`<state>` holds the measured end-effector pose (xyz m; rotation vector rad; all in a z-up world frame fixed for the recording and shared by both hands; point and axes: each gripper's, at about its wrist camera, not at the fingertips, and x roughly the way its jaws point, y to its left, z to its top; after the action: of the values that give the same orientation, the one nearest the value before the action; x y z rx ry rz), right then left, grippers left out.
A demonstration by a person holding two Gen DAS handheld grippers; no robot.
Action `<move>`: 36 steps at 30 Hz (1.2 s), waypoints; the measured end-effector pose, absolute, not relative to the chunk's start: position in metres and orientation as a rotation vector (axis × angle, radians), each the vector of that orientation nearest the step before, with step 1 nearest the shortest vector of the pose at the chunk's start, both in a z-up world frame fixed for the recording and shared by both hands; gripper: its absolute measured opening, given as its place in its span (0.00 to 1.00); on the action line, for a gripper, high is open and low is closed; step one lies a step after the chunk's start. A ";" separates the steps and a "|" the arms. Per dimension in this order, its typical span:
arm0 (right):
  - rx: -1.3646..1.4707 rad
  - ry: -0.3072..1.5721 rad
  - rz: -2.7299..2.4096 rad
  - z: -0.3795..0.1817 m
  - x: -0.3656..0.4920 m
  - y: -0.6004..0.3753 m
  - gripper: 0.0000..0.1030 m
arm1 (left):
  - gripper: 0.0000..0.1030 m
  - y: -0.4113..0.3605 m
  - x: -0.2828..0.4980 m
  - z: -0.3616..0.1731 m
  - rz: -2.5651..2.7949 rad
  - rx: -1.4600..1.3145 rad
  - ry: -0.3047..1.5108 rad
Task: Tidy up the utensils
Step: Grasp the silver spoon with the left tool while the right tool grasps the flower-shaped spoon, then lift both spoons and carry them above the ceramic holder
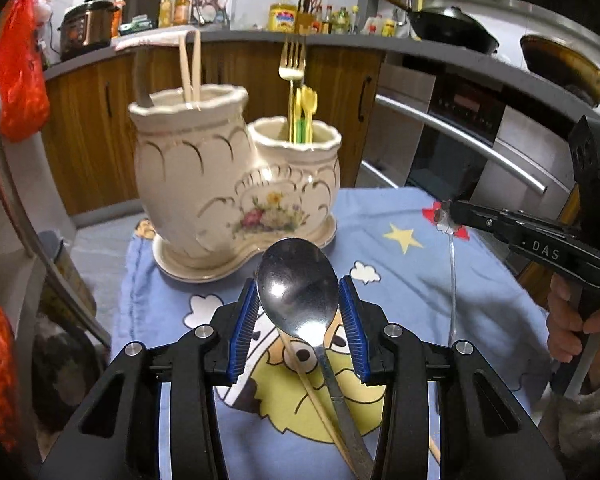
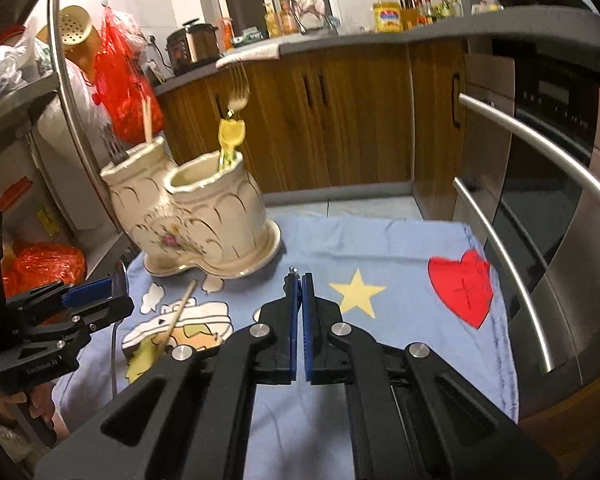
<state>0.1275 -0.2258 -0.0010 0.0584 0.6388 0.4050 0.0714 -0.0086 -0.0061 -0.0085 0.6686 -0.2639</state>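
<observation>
With my left gripper (image 1: pixel 299 320) clamped on the bowl of the steel spoon (image 1: pixel 298 284) and my right gripper (image 2: pixel 299 284) pinched on a thin clear utensil (image 1: pixel 453 276), both lifted, I next must tip them into the cream two-pot ceramic holder (image 1: pixel 220 184).

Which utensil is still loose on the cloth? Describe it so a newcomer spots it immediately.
Start at the cream ceramic holder standing on the blue cartoon cloth. Just in front of its base a single pale wooden chopstick lies slanted across the cartoon print. Unlike the steel spoon, no fingers hold it, and it is thin, straight and matte.
</observation>
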 end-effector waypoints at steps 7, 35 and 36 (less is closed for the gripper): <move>0.045 0.572 0.412 0.024 0.118 -0.228 0.02 | 0.41 0.000 0.057 0.019 -0.261 -0.006 0.600; 0.034 0.315 0.338 0.115 0.158 -0.200 0.02 | 0.41 0.008 0.063 0.145 -0.210 0.087 0.381; 0.031 0.302 0.324 0.118 0.163 -0.198 0.02 | 0.41 0.009 0.068 0.156 -0.208 0.089 0.369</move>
<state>0.1630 -0.1977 0.1184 0.0312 0.3020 0.3243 0.0676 0.0092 0.1558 0.0894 0.3686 -0.2079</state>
